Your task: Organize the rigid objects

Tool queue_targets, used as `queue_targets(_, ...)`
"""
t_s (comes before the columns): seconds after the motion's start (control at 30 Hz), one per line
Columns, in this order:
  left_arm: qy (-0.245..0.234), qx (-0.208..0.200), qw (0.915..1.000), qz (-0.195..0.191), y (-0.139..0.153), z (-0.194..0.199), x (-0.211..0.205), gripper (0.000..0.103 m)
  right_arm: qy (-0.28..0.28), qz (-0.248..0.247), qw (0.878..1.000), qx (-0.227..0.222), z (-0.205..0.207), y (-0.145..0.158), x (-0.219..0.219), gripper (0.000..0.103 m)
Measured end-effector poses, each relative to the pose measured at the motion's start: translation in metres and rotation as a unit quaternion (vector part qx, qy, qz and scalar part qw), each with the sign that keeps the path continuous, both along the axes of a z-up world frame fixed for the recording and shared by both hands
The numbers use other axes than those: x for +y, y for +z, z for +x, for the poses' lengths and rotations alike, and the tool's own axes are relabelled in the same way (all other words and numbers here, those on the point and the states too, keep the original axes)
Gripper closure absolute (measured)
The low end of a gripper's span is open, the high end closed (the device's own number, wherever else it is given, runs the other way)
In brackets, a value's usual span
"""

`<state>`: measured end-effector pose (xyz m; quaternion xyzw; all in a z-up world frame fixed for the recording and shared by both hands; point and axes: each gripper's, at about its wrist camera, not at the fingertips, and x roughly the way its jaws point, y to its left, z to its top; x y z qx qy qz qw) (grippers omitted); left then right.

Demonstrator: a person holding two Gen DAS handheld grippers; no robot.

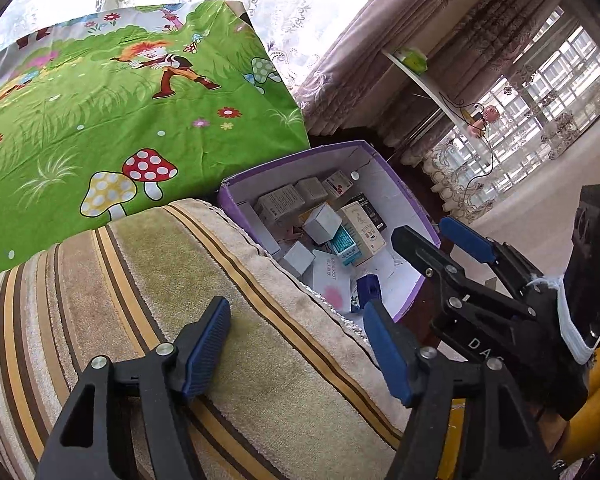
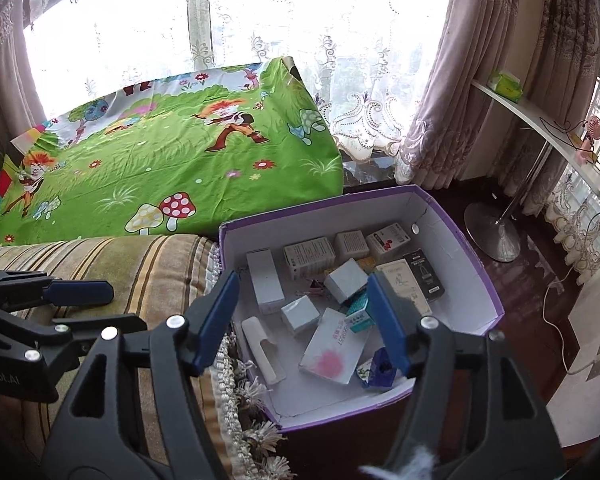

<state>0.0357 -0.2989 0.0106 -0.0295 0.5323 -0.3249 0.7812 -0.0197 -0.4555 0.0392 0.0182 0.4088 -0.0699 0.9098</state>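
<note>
- Right wrist view alone shows the purple box point(image 2: 452, 236) whole, beside the striped cushion point(image 2: 140, 264); white flat carton point(image 2: 332, 348) inside, long axis slanting toward far right
- Left gripper point(image 1: 300, 344) over cushion, right gripper point(image 2: 304, 316) over box; both jaws apart, nothing held

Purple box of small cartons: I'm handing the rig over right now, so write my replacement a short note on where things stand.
Left claw: open, empty, above the striped cushion.
Right claw: open, empty, over the purple box.
Things: small cartons lie jumbled in the box, beside the cushion.
Done: nothing loose shows on the cushion.
Left: cannot tell whether more items wait out of view; the cartons are not tidily arranged.
</note>
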Motion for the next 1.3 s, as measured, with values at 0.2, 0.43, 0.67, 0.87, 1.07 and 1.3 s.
queue_targets(0.2, -0.019, -0.008, 0.9998, 0.0, -0.002, -0.003, -0.009, 0.014, -0.014, -0.017, 1.0, -0.002, -0.001, 0.001, -0.003, 0.033)
queue_targets(0.43, -0.023, 0.009, 0.9996, -0.017, -0.005, 0.002, -0.012, 0.001, -0.022, -0.011, 1.0, 0.003, 0.001, -0.001, -0.01, 0.033)
queue_targets(0.67, 0.001, 0.015, 0.9999, -0.006, -0.011, 0.012, -0.017, 0.0, -0.027, -0.014, 0.999, 0.012, 0.0, -0.005, -0.012, 0.033)
queue_targets(0.87, 0.016, 0.026, 0.9994, 0.018, -0.019, 0.019, -0.024, 0.0, -0.037, -0.012, 0.999, 0.02, -0.003, -0.008, -0.019, 0.033)
queue_targets(1.07, 0.013, 0.026, 0.9994, 0.021, -0.02, 0.018, -0.025, 0.0, -0.043, 0.0, 0.999, 0.027, -0.004, -0.01, -0.026, 0.033)
queue_targets(1.3, 0.012, 0.021, 0.9995, 0.02, -0.02, 0.017, -0.025, 0.0, -0.043, 0.004, 0.999, 0.031, -0.005, -0.013, -0.027, 0.032)
